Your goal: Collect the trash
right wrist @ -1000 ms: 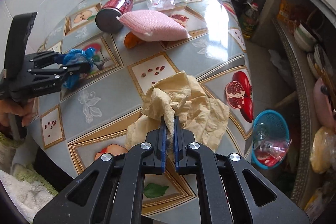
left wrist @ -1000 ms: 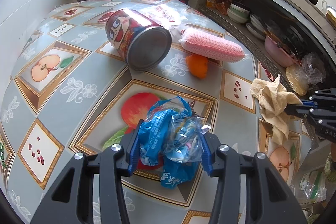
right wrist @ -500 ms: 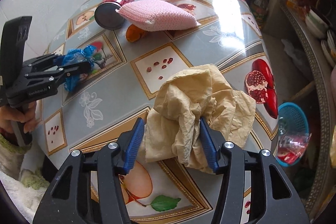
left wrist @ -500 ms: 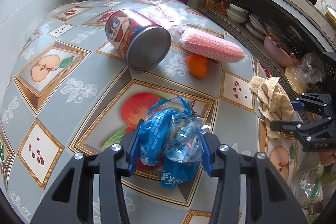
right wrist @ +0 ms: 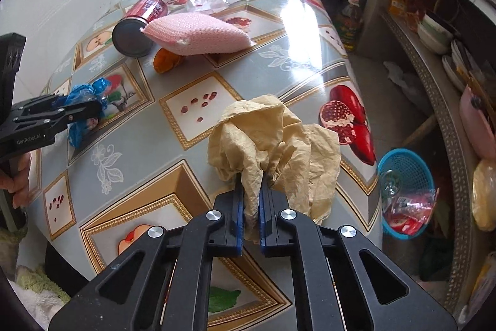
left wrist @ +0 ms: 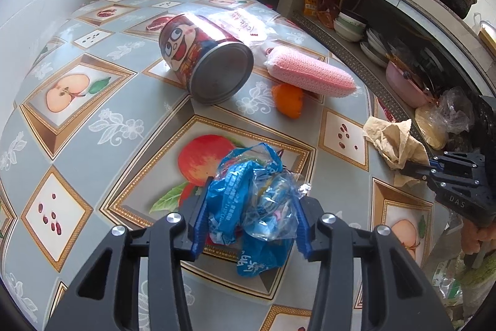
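- Gripping the beige crumpled paper (right wrist: 272, 141), your right gripper (right wrist: 251, 207) now has its jaws pinched on a fold; half a second ago they stood wide around the wad.
- Your left gripper (left wrist: 249, 222) still clamps the blue plastic wrapper (left wrist: 251, 203) above the counter (left wrist: 102, 160), unchanged.
- The paper rests near the counter's edge; the red can (left wrist: 201, 55), pink sponge (left wrist: 310, 72) and orange peel (left wrist: 288, 100) lie where they were.
- A blue basket (right wrist: 406, 191) sits on the floor beside the counter.

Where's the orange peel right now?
The orange peel lies mid-table, tucked against the pink sponge, just right of the tipped red can.
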### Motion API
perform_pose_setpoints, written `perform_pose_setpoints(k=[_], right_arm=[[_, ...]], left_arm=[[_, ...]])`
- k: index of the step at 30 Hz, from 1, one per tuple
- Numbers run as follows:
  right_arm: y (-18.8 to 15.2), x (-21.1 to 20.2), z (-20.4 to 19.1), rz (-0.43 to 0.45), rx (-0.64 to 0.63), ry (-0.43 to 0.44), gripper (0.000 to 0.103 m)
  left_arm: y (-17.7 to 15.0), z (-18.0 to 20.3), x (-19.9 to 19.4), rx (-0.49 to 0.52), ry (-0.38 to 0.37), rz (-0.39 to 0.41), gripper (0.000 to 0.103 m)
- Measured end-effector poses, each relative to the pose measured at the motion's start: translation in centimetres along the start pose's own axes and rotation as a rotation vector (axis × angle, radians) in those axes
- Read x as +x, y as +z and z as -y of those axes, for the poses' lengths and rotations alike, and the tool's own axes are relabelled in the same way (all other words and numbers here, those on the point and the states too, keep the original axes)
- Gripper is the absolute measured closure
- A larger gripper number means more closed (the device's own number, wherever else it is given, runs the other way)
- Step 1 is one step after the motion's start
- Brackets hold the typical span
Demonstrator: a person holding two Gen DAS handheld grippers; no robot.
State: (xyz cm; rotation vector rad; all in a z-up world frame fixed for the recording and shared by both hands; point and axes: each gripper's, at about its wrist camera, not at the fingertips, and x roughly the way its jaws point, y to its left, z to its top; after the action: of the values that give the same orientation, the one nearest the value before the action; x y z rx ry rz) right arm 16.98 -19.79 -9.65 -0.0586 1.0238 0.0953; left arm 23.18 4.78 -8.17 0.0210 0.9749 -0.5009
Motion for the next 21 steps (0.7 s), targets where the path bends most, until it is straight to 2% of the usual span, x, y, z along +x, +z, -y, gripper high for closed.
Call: perform_pose_setpoints(k=[10, 21], right_arm=[[-0.1, -4.0, 2.5, 0.121, 0.184, 0.055, 0.098], [-0.6, -6.9, 3.7, 0.228, 0.269, 0.097, 0.098]], left_arm=[[0.8, 1.1, -2.5, -0.001, -0.048, 0.065, 0.060], [2.3, 4.2, -5.3, 0.035, -0.095, 0.122, 0.060]])
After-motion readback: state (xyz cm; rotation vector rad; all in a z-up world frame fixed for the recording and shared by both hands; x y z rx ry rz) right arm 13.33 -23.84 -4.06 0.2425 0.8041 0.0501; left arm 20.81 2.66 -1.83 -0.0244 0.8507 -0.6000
